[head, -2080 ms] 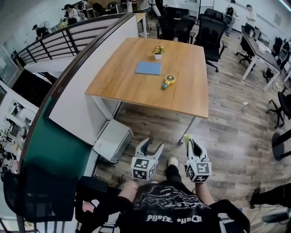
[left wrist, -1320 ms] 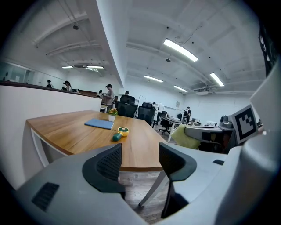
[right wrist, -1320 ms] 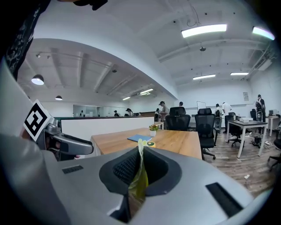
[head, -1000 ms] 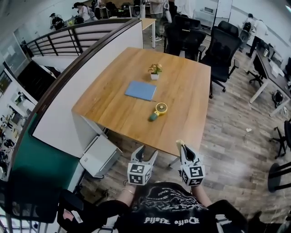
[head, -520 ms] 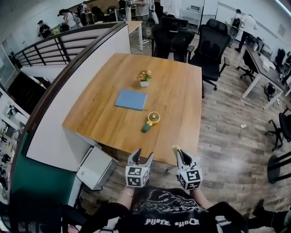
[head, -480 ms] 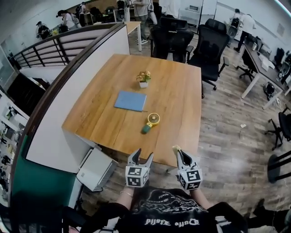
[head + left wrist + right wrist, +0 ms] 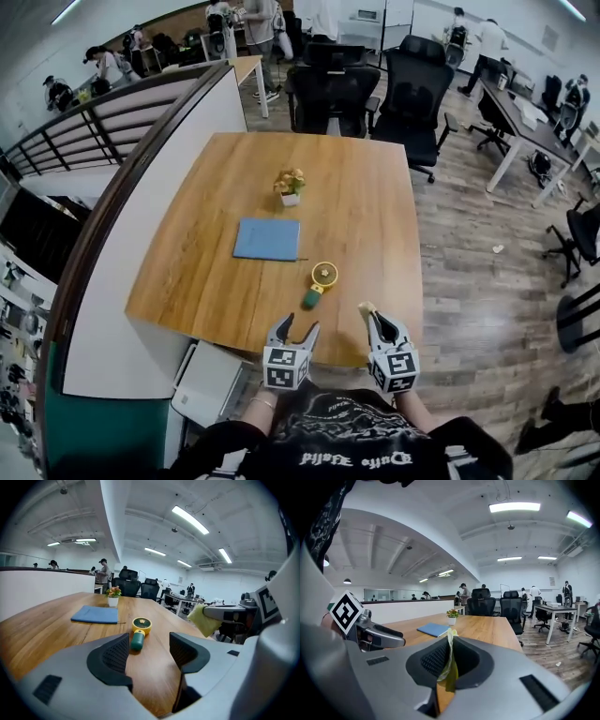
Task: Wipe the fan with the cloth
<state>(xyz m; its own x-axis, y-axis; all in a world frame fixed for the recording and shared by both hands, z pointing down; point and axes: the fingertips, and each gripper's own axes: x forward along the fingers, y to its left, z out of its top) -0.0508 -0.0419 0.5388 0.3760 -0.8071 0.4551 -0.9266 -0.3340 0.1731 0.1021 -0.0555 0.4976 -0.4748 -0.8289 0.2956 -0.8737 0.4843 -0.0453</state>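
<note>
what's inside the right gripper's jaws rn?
A yellow-green cloth, pinched between the shut jaws of the right gripper; its edge pokes out past the tips. How much cloth sits deeper inside is covered.

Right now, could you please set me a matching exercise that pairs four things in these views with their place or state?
Column one:
1. fan
2. cloth
3. left gripper
4. potted plant

Column two:
A. pinched between the jaws of the right gripper
B. standing upright beyond the blue pad
C. lying flat towards the near edge of the table
D. jaws apart, holding nothing

Pairs: 1-C, 2-A, 3-D, 4-B.
</note>
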